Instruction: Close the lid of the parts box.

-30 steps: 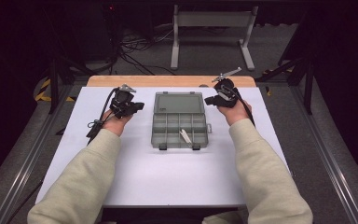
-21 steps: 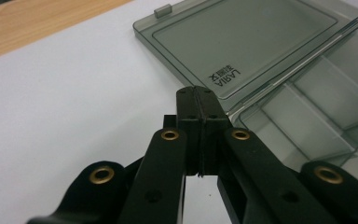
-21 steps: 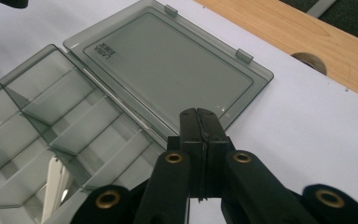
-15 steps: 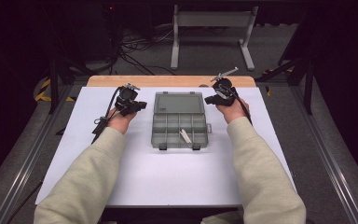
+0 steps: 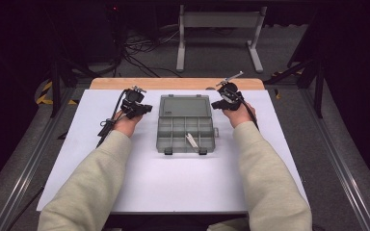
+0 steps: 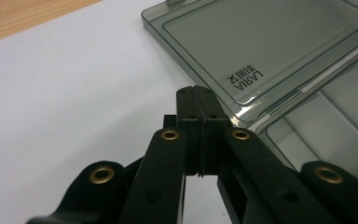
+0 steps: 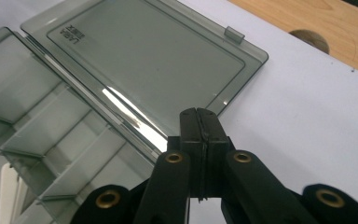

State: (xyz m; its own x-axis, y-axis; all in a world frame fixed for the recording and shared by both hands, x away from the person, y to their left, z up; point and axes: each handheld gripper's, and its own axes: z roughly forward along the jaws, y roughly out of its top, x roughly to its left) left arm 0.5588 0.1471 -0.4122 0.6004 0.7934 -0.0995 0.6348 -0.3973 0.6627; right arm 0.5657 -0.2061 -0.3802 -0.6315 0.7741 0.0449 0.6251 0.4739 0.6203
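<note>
A smoky grey compartment box (image 5: pixel 183 131) lies open in the middle of the white mat, its lid (image 5: pixel 184 106) folded flat toward the far side. One front compartment holds a small white piece (image 5: pixel 191 140). My left gripper (image 5: pixel 144 109) sits just left of the lid, jaws shut with nothing between them. My right gripper (image 5: pixel 215 105) sits just right of the lid, also shut and empty. In the left gripper view the closed tips (image 6: pixel 196 93) point at the lid's near corner (image 6: pixel 270 42). In the right gripper view the closed tips (image 7: pixel 199 116) are at the lid's edge (image 7: pixel 154 56), by the tray (image 7: pixel 51 121).
The white mat (image 5: pixel 173 183) covers the table, with a wooden strip (image 5: pixel 173 83) bare along the far edge and a round hole (image 7: pixel 310 39) in it. Behind the table, a metal stand (image 5: pixel 219 29) and cables lie on the dark floor. Metal rails run along both sides.
Both hands have sunk a little and edged inward toward the box lid. Jaws stay shut on both grippers. The box has not moved.
</note>
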